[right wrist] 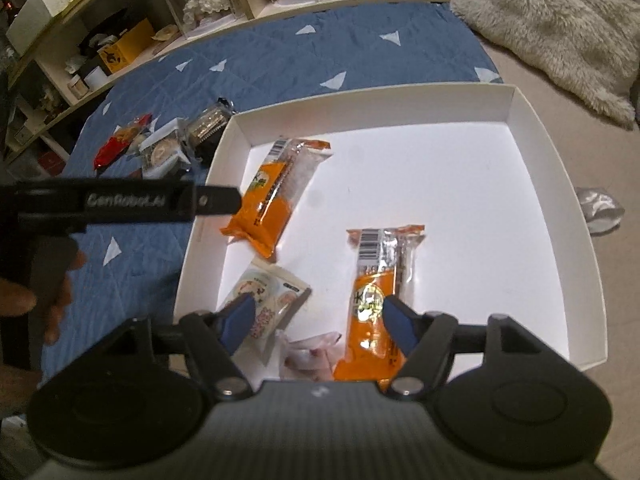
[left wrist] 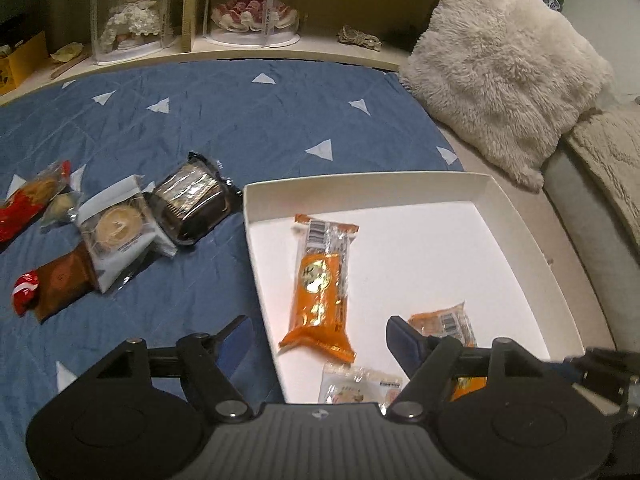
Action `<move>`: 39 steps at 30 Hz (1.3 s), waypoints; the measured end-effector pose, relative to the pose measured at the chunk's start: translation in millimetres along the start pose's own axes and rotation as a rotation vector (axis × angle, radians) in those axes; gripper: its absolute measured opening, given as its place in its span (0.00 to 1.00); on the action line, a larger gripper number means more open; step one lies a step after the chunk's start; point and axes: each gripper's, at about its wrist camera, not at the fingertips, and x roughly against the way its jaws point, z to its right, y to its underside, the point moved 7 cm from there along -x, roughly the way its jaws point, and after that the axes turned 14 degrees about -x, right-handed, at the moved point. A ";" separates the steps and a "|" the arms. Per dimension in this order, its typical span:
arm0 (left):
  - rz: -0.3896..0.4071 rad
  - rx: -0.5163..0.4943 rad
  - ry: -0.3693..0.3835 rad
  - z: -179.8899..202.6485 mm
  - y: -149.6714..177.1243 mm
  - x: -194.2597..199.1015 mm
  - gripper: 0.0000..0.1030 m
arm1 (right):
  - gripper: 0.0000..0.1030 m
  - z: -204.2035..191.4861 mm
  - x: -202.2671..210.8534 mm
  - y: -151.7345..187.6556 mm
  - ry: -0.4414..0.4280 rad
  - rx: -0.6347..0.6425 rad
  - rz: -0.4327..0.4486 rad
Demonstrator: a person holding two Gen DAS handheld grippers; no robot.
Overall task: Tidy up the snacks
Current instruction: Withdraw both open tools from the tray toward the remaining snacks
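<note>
A white tray lies on a blue quilt. It holds two orange snack bars and a pale round-print packet. My left gripper is open and empty, straddling the tray's left wall over the first orange bar. My right gripper is open and empty above the tray's near side, between the pale packet and the second orange bar. Several loose snacks lie on the quilt to the left: a dark cake pack, a white cookie pack, a brown pack.
A fluffy cream pillow lies at the far right. A shelf with doll cases runs along the back. A red packet lies far left. A crumpled silver wrapper sits right of the tray. The left gripper's body crosses the right wrist view.
</note>
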 end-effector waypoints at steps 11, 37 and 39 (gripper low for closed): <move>0.008 0.009 -0.058 -28.9 21.7 37.9 0.88 | 0.87 -2.8 15.7 -4.0 0.031 -0.021 0.091; 0.081 0.066 -0.136 -130.5 70.9 82.0 1.00 | 1.00 -57.2 25.7 -12.8 -0.009 0.008 0.331; 0.087 0.084 -0.140 -141.6 74.8 80.0 1.00 | 1.00 -65.8 21.8 -15.6 -0.036 0.019 0.342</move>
